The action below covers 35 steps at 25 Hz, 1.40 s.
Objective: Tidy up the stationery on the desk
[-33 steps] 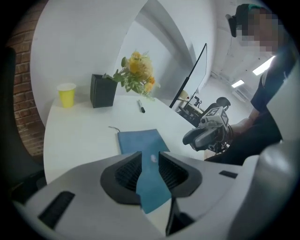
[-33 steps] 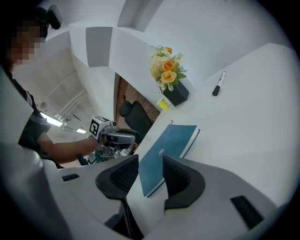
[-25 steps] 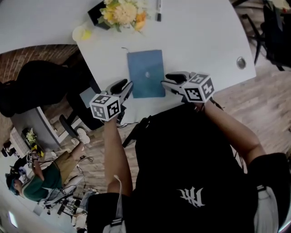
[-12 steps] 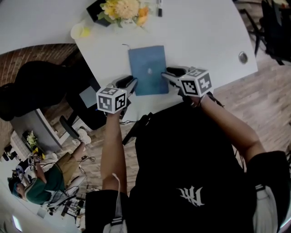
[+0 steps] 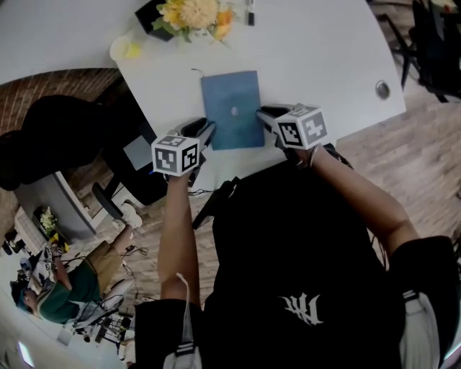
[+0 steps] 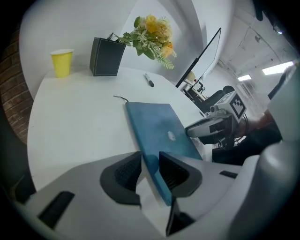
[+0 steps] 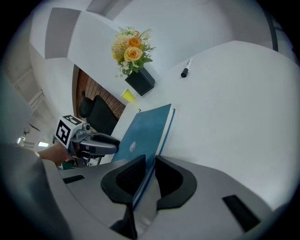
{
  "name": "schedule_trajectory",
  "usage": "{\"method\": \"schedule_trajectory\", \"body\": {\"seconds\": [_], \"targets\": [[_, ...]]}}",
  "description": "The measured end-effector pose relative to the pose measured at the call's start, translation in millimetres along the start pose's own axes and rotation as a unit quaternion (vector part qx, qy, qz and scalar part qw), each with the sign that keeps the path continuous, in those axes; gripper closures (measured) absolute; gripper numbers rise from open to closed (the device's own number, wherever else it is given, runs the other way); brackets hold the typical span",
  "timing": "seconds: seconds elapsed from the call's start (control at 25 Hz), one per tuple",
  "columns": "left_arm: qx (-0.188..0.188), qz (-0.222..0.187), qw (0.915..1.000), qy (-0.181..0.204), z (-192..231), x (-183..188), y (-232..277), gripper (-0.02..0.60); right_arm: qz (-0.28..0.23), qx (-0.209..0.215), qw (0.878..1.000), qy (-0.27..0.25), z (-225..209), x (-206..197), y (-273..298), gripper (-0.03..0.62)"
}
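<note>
Notebook: blue notebook (image 5: 230, 108) lies closed on the white desk (image 5: 317, 58), at 12 o'clock from the person
Left gripper: left gripper (image 5: 205, 130) clenched on the notebook's edge at its 7 o'clock corner
Right gripper: right gripper (image 5: 265, 115) pinching the opposite edge at about 4 o'clock
Done so far: judged little; the notebook is gripped on both sides but not yet put away
Left to do: marker pen (image 5: 250, 13) loose at 12 o'clock on the far desk, beside the black holder (image 6: 107, 57) with flowers (image 6: 152, 35) at 11 o'clock
Change: both grippers have edged in toward the notebook; the notebook keeps its place relative to the flowers
</note>
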<state>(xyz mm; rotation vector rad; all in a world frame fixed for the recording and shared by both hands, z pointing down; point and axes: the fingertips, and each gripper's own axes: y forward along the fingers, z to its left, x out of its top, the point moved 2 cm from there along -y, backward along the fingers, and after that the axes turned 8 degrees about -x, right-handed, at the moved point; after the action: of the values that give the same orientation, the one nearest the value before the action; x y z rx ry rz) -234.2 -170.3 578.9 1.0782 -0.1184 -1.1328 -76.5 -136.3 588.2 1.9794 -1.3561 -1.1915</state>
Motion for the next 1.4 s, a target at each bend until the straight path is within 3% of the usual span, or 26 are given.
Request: {"method": "schedule_trajectory", "body": {"seconds": [0.48, 0.88, 1.4], "targets": [[-0.002, 0.013, 0.9994, -0.032, -8, -2, 8, 0.494, 0.018, -0.004, 0.999, -0.034, -8, 1, -3, 0.513], [-0.030, 0.025, 0.9981, -0.048, -61, 10, 55, 0.509, 0.040, -0.015, 0.997, -0.060, -66, 9, -40, 0.516], [-0.035, -0.024, 0.9960, -0.079, -114, 44, 115, 0.511, 0.053, -0.016, 0.993, -0.104, -142, 28, -81, 0.517]]}}
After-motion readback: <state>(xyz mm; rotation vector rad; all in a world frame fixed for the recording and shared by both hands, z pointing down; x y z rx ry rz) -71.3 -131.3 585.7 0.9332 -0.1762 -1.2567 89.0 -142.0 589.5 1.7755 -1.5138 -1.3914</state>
